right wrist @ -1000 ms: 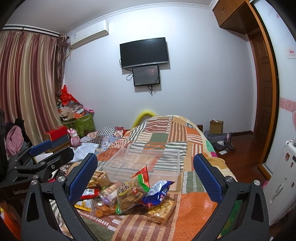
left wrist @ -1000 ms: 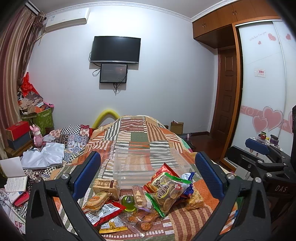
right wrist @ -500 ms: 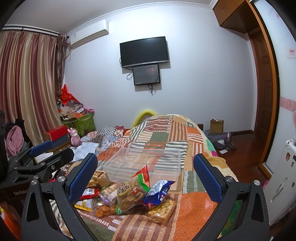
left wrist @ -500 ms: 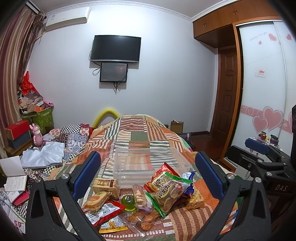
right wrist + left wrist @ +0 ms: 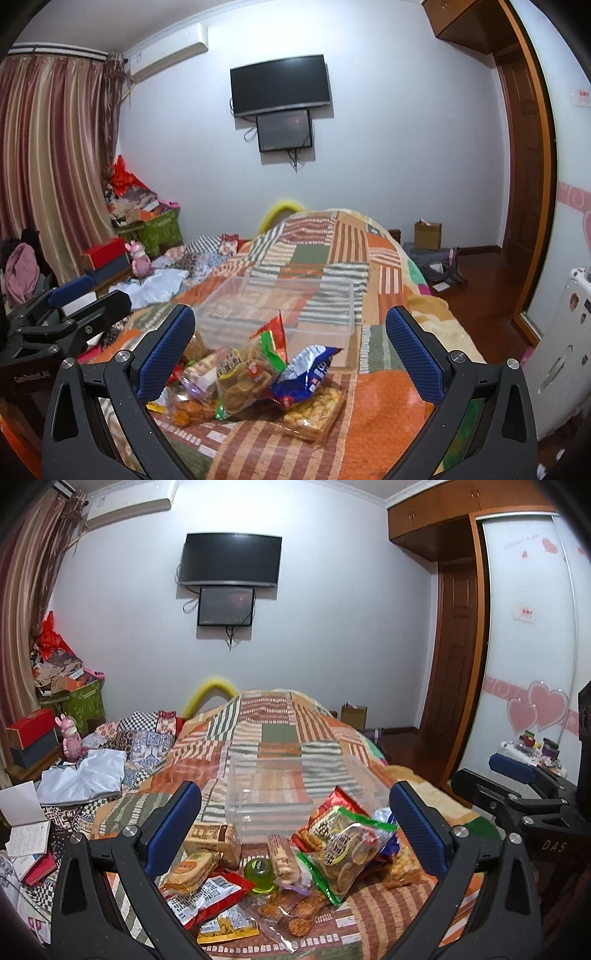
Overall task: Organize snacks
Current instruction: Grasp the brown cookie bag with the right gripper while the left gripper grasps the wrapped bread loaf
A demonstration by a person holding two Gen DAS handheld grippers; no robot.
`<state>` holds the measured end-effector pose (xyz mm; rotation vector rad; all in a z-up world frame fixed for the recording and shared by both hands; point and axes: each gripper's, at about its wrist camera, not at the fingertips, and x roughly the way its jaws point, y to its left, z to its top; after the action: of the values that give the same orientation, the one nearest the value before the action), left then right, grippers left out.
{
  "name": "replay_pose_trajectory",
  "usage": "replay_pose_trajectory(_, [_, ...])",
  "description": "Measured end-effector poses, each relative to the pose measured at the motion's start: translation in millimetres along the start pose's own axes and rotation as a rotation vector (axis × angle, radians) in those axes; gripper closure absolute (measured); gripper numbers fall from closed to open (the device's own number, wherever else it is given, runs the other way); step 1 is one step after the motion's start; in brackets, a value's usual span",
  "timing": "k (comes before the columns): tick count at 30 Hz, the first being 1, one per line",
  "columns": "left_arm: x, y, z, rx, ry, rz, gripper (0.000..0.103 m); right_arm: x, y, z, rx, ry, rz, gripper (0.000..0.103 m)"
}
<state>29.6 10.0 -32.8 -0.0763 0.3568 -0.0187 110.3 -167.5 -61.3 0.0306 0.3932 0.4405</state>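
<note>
Both grippers, left (image 5: pixel 295 821) and right (image 5: pixel 290 341), hover jaws wide and empty over the snacks (image 5: pixel 295 860) heaped on the quilt (image 5: pixel 384 402) before the bin (image 5: pixel 291 790) (bare inside), so sorting looks unstarted; next, pinch one packet.

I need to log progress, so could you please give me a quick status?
Left gripper, right gripper open, empty. Snacks piled before empty clear bin. Nothing blocking.
</note>
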Motion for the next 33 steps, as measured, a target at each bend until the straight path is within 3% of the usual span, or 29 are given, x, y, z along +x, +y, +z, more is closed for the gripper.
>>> replay_pose_trajectory(10, [56.7,21.7,-27.0,-0.037,0.164,0.012,0.000,44.2,-11.4,-21.6,0.012,0.141,0.019,0.000])
replay_pose_trajectory(17, [92.1,52.6,-41.8,-0.061,0.261,0.092,0.015,60.3,-10.3,-31.2,0.041,0.200,0.085,0.000])
replay_pose_trajectory(24, [116.7,84.6,-48.6,-0.092,0.312,0.136,0.021,76.5,-1.4,-38.3,0.044,0.258,0.143,0.028])
replay_pose_trajectory(33, [155.6,106.1,-57.2,-0.089,0.411,0.112,0.021,85.9,3.4,-40.2,0.042,0.286,0.178,0.043])
